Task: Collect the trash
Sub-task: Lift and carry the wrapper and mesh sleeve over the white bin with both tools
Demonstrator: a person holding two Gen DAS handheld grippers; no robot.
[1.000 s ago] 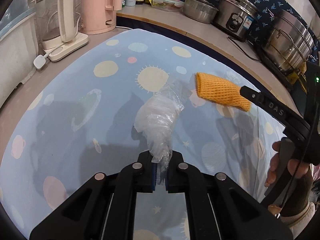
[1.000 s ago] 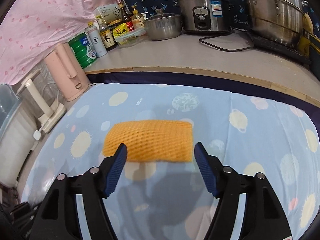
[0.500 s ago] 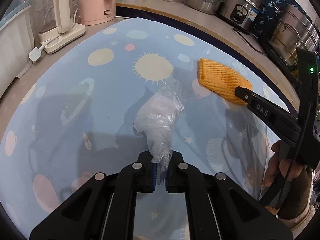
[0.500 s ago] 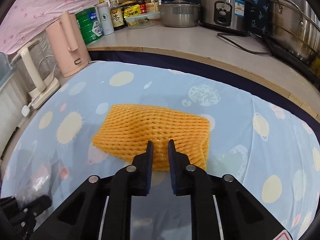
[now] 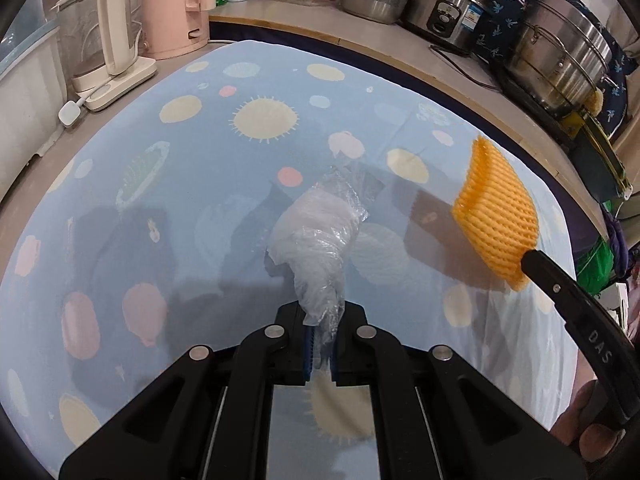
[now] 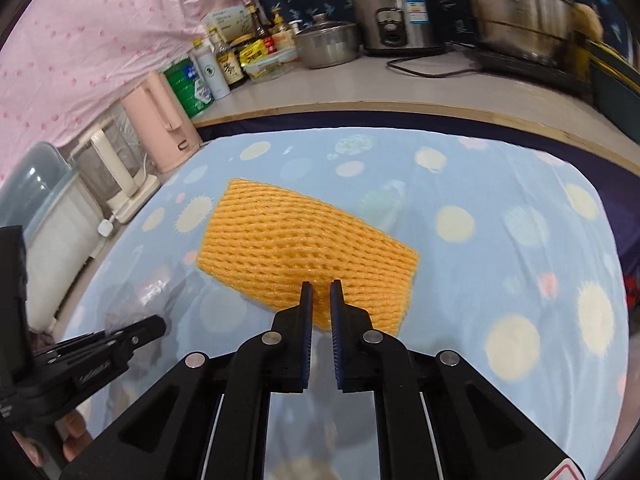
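Note:
My left gripper [image 5: 320, 340] is shut on a crumpled clear plastic bag [image 5: 320, 236], which hangs above the blue patterned tablecloth [image 5: 160, 200]. My right gripper [image 6: 320, 300] is shut on the near edge of an orange foam fruit net [image 6: 296, 248] and holds it lifted off the cloth. The net also shows in the left wrist view [image 5: 496, 220], at the right, held by the right gripper [image 5: 528, 260]. The left gripper [image 6: 156, 326] and part of the bag show at the lower left of the right wrist view.
A pink thermos [image 5: 176, 4], a white kettle [image 5: 104, 36] and a plastic bin [image 5: 24, 92] stand at the table's left. Beyond the cloth, the counter holds bottles [image 6: 224, 64], a pot [image 6: 328, 44], a rice cooker [image 6: 396, 16] and a large steamer [image 5: 560, 52].
My right gripper closed on the orange net and lifted it off the cloth. My left gripper has kept hold of the plastic bag and shifted slightly.

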